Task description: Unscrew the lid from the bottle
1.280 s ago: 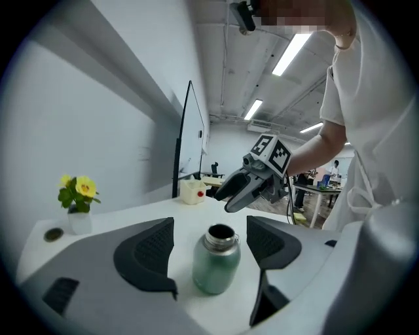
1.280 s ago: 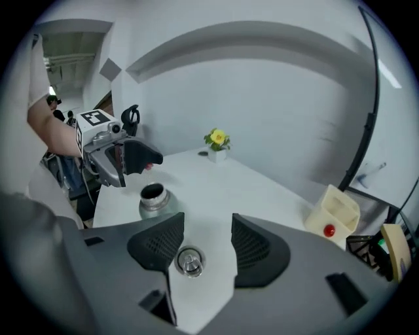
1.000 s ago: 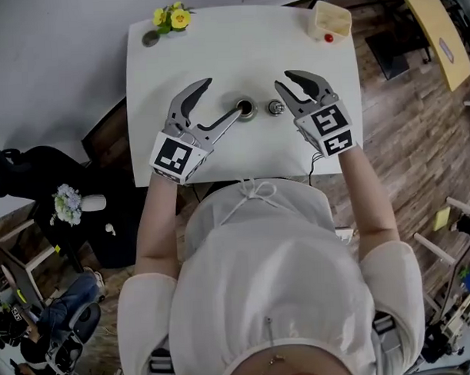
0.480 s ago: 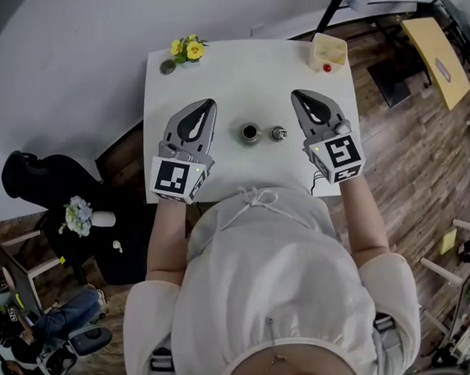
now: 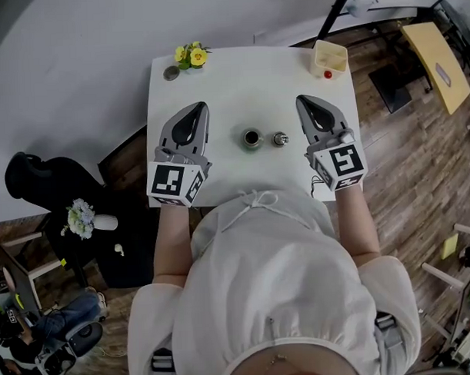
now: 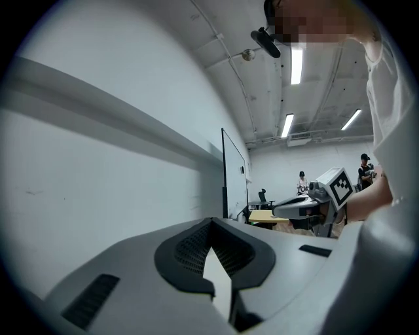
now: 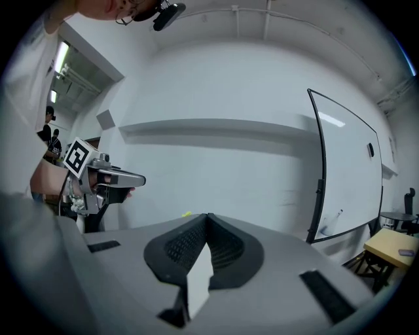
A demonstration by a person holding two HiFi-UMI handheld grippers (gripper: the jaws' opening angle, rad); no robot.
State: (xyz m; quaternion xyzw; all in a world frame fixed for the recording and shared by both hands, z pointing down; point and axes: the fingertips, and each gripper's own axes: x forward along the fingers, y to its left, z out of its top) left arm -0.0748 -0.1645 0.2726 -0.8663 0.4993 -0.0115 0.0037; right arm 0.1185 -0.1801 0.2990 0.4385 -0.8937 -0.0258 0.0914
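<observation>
In the head view a small bottle (image 5: pixel 251 137) stands upright at the middle of the white table (image 5: pixel 224 83), its mouth open and dark. Its metal lid (image 5: pixel 279 138) sits on the table just to its right, apart from it. My left gripper (image 5: pixel 197 107) hovers left of the bottle, shut with nothing between its jaws. My right gripper (image 5: pixel 303 101) hovers right of the lid, likewise shut and holding nothing. Both gripper views look level at the wall over shut jaws, left gripper (image 6: pixel 211 222) and right gripper (image 7: pixel 207 216); neither shows the bottle or lid.
Yellow flowers (image 5: pixel 190 56) and a small grey disc (image 5: pixel 171 72) lie at the table's far left corner. A cream container (image 5: pixel 329 58) with a red bit (image 5: pixel 327 74) beside it sits at the far right corner. A black chair (image 5: pixel 34 174) stands left of the table.
A second ago both grippers stood open, the left with a jaw at the bottle, the right by the lid. Both have lifted, drawn apart and shut empty; bottle and lid stay put.
</observation>
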